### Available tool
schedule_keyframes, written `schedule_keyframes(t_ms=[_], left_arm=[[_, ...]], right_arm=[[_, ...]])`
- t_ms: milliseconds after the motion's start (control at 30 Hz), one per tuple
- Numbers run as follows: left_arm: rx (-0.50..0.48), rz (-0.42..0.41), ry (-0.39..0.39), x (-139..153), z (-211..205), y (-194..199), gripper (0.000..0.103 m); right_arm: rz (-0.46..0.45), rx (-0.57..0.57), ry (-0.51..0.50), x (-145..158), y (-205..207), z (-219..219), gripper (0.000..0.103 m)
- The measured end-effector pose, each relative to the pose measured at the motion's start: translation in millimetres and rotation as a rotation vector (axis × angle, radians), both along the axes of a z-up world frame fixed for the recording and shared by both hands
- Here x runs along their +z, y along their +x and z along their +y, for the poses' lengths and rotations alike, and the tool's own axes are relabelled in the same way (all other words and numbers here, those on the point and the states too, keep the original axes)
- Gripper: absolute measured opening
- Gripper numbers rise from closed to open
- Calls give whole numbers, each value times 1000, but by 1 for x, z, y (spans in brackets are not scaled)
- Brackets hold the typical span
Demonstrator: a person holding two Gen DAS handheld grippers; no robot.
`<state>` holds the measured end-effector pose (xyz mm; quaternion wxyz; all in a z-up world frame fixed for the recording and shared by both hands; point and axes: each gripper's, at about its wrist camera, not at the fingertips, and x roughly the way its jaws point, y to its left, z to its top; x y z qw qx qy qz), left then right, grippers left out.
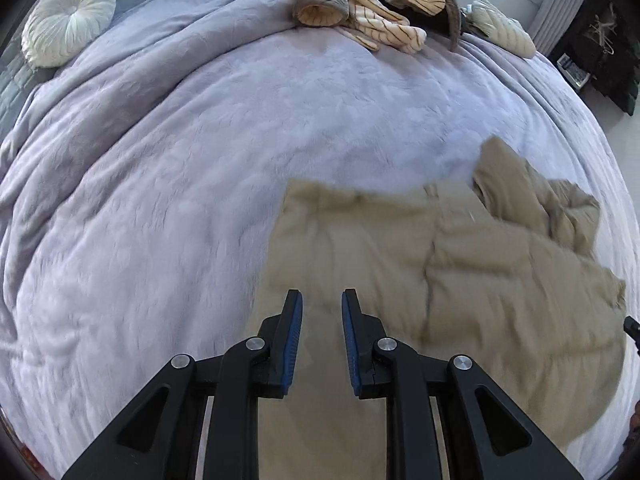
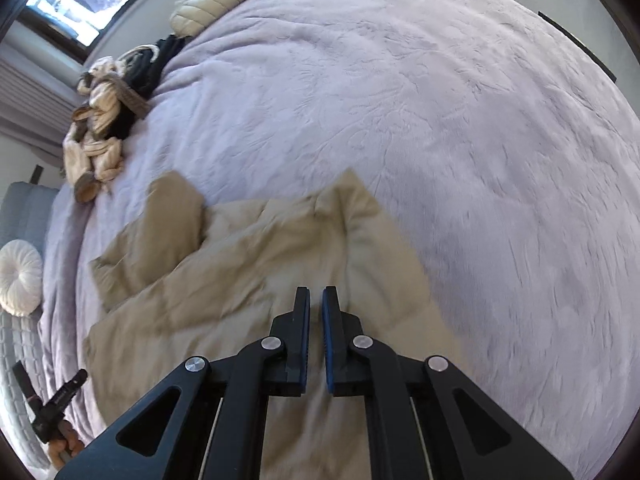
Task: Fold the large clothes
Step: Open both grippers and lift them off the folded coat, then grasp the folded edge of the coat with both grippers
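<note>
Blue-padded black fingers of the left gripper (image 1: 321, 300) are standing a narrow gap apart over the near-left part of a tan, quilted padded garment (image 1: 460, 264), gripping nothing; the pads are bare and the cloth lies below them. The right gripper (image 2: 316, 296) is showing its fingers almost shut, only a sliver between the pads, and is likewise holding nothing above the garment's near-right part. The garment is lying crumpled on the near side of a bed covered by a plush lavender blanket (image 1: 200, 160), one sleeve (image 2: 168, 232) flung out toward the bed's far left in the right wrist view and a pointed flap (image 2: 352, 200) rising toward the bed's middle. A striped cream-and-brown bundle of clothes (image 1: 360, 8) is sitting at the far edge, near a round white pleated cushion (image 1: 68, 20). To fold well, each gripper is probably best opened wider, lowered onto a clean outer edge or corner rather than bunched padding, and both lifted evenly so the layers are not dragging the blanket.
</note>
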<state>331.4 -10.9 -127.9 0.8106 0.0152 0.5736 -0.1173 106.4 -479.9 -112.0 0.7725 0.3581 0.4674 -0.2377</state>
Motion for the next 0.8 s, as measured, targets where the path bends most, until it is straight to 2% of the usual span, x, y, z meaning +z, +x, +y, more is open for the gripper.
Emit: schedule_keyframes(t_ms=[200,233,267,300,333,533,567,633,667,700,800], left_arm=[[5,33,-35,3,17,-40,23],[5,40,-36,2,19,-46,31],[2,48,-32,2,22,-53,64],[3,47,-23,1,24,-57,79],[3,30,-11,4,26,-65,86],[-45,60,6,-1,32,-98,87],[-42,64,7,-3,33,-104,87],[-33,72,17,-9,36,-113,88],[-27,83,23,-12,37,-116,100],[-22,92,25,-15,38,-118,103],[-7,106,11,-23,42,-128,103]], right_arm=[[-31,17,60,4,-25,30,7],[-30,17,75,3,-32,35,7],[-31,13,97,2,-39,41,7],[-35,6,120,1,-46,46,7],[-38,2,133,0,-51,50,7],[-43,1,173,-2,-79,77,8],[-42,-2,179,-4,-82,80,15],[-44,-8,196,-7,-89,86,36],[-45,-8,208,-10,-92,91,52],[-47,-6,220,-13,-95,95,57],[-32,-8,246,-22,-101,105,58]])
